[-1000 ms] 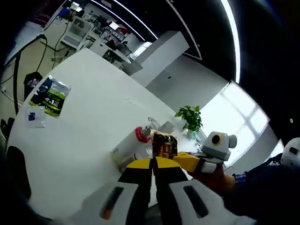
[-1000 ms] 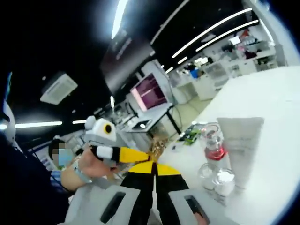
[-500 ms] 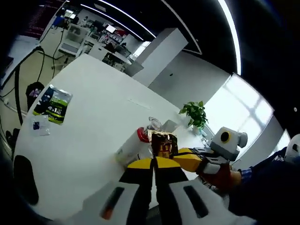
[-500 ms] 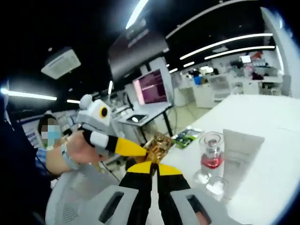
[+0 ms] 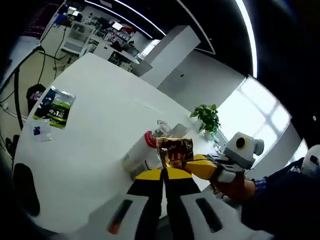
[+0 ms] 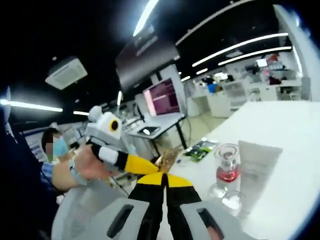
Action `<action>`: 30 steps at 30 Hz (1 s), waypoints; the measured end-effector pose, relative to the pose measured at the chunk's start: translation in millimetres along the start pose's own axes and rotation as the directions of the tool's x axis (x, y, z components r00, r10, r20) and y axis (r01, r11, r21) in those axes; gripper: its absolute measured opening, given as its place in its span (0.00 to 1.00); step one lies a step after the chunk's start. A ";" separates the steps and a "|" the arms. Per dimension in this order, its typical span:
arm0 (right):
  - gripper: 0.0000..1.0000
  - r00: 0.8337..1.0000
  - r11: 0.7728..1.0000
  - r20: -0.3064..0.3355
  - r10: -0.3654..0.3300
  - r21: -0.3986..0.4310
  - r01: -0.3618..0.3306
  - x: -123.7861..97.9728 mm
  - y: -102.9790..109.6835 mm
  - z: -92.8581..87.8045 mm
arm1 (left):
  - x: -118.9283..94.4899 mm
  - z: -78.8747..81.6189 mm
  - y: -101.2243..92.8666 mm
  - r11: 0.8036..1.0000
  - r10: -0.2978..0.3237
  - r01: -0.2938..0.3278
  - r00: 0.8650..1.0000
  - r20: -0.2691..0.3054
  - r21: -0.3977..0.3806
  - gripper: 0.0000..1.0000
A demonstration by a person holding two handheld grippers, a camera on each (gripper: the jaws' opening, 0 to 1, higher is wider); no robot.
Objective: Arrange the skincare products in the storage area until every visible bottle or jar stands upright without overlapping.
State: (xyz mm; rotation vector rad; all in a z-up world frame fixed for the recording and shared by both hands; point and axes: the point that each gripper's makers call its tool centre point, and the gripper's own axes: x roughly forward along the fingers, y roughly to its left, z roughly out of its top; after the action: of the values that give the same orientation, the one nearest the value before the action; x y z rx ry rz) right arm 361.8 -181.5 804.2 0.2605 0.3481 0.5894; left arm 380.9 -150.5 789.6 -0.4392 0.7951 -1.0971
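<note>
Far left in the left gripper view, a green packet (image 5: 54,106) lies flat on the white table (image 5: 100,100), well apart from everything else. Moving right, the tube (image 5: 136,152), the red bottle (image 5: 149,139) and a clear jar (image 5: 164,127) cluster close together near the middle of the table. In front of them the left gripper (image 5: 163,172) has its jaws pressed together on the bottom edge of a gold sachet (image 5: 175,151), which is held in the air above the table with its long axis rising straight out of the tips. From the right, the right gripper (image 5: 197,166) reaches in sideways and meets the sachet's lower corner. Its jaws look closed on that corner too, though the contact is small and I can't be sure how firm it is. In the right gripper view, the left gripper (image 6: 149,167) comes in from the left in a hand (image 6: 85,165). Its tip meets the sachet (image 6: 167,157) just above my own right gripper (image 6: 163,175), whose jaws are together. Further right are the red bottle (image 6: 227,164) and the tube (image 6: 255,167), which appear to stand upright side by side, with small clear jars (image 6: 232,200) just in front. I judge that the storage cluster lies beyond and right of both tips, nearer the right gripper. That side should carry the sachet over, its long axis kept vertical.
</note>
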 end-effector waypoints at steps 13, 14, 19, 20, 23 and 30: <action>0.00 0.997 0.991 -0.055 -0.050 -0.126 0.043 -1.3 -3.7 -8.8 | 2.4 -2.9 1.5 1.000 0.010 -0.010 1.000 -0.029 -0.007 0.00; 0.00 0.997 0.991 -0.055 -0.051 -0.124 0.044 -0.8 -3.8 -8.8 | 2.4 -2.6 1.7 1.000 0.010 -0.010 1.000 -0.028 -0.009 0.00; 0.00 0.995 0.980 -0.072 -0.064 -0.194 0.049 1.4 0.0 -13.1 | 0.4 -1.2 4.3 1.000 0.028 -0.028 0.999 -0.021 -0.006 0.00; 0.00 0.995 0.976 -0.077 -0.067 -0.212 0.050 2.3 1.7 -14.2 | 0.9 -2.9 6.2 0.999 0.035 -0.036 0.999 -0.028 -0.011 0.00; 0.00 0.991 0.950 -0.094 -0.098 -0.306 0.065 3.4 0.5 -17.7 | 2.6 -6.2 11.9 0.998 0.039 -0.042 0.998 -0.048 -0.054 0.00; 0.00 0.987 0.914 -0.111 -0.118 -0.401 0.064 4.5 6.0 -21.8 | 4.6 -11.2 15.4 0.994 0.039 -0.045 0.997 -0.071 -0.097 0.00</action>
State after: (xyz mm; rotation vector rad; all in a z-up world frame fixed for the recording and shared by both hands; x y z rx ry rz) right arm 353.8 -171.0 785.3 -0.1874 0.3588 0.5734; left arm 382.9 -147.6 770.3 -0.4678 0.9184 -1.0412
